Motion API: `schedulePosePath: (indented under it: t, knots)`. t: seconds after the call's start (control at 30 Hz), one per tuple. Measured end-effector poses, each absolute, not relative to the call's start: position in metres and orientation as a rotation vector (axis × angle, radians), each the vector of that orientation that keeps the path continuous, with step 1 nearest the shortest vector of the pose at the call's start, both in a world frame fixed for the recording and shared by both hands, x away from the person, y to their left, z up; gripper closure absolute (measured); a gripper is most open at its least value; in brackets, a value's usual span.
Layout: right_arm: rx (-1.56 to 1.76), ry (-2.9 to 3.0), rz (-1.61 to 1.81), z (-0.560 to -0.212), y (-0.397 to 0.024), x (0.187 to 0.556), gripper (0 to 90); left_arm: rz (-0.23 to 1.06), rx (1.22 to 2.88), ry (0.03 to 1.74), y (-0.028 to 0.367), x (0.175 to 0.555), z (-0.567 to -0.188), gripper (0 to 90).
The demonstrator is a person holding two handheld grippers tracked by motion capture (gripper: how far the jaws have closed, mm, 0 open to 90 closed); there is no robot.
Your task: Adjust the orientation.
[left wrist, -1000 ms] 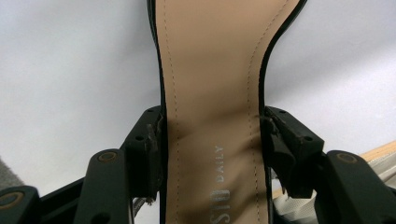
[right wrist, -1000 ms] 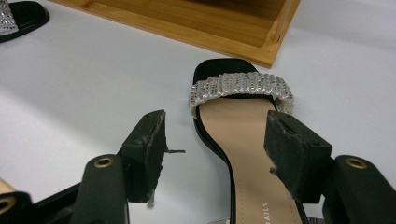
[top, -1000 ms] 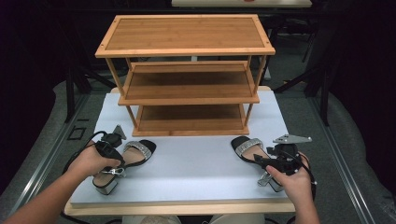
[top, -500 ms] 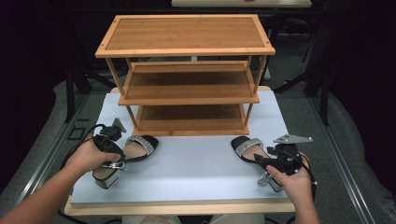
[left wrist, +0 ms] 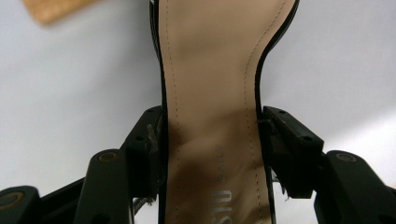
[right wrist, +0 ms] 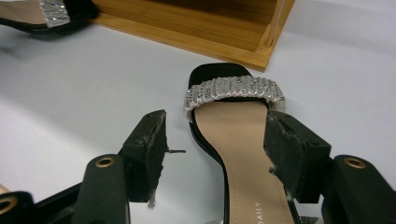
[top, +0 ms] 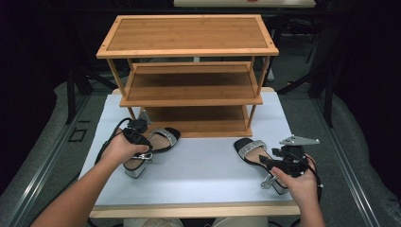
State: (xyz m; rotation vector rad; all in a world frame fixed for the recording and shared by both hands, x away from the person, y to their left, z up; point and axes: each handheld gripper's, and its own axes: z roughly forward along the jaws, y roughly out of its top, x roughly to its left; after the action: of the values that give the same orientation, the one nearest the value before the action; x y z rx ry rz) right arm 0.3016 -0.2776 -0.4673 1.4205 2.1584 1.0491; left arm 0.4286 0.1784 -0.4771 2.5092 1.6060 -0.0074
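Note:
Two black block-heel sandals with glittery silver straps lie on the white table top. My left gripper [top: 141, 147] is shut on the left sandal [top: 163, 139], close to the rack's bottom shelf. In the left gripper view the jaws press on both sides of the insole's narrow waist [left wrist: 210, 93]. The right sandal [top: 250, 150] lies toe toward the rack. My right gripper [top: 272, 163] straddles its back part. In the right gripper view the right pad [right wrist: 287, 149] lies along the sandal [right wrist: 236, 126], while the left pad [right wrist: 149, 144] stands clear, so the gripper [right wrist: 215, 135] is open.
A three-tier wooden shoe rack [top: 189, 85] stands at the back of the white table top [top: 203, 170], all shelves bare. Its bottom shelf [right wrist: 196, 28] lies just beyond the right sandal's toe. The table's wooden front edge [top: 194, 210] runs by the person's forearms.
The left hand has carried its sandal to the right and toward the rack's bottom shelf. The right hand and its sandal have stayed where they were.

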Motion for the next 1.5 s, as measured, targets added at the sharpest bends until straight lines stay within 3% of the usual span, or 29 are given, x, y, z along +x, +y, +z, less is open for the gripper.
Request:
schedulePosePath:
  t: [0.77,0.9,1.03,1.5]
  knots:
    - [1.423,2.147,1.050,-0.470,-0.278,0.303,39.0,0.026,2.442,1.632,0.131,0.446,-0.501,42.4]
    - [1.419,2.146,1.049,-0.469,-0.278,0.302,39.0,0.002,2.427,1.597,0.137,0.445,-0.502,41.5]
    - [1.419,2.155,1.051,-0.469,-0.279,0.302,39.0,0.007,2.417,1.558,0.141,0.441,-0.496,35.1]
    - [1.416,2.150,1.050,-0.468,-0.279,0.301,39.0,0.050,2.344,1.379,0.198,0.402,-0.441,34.5]
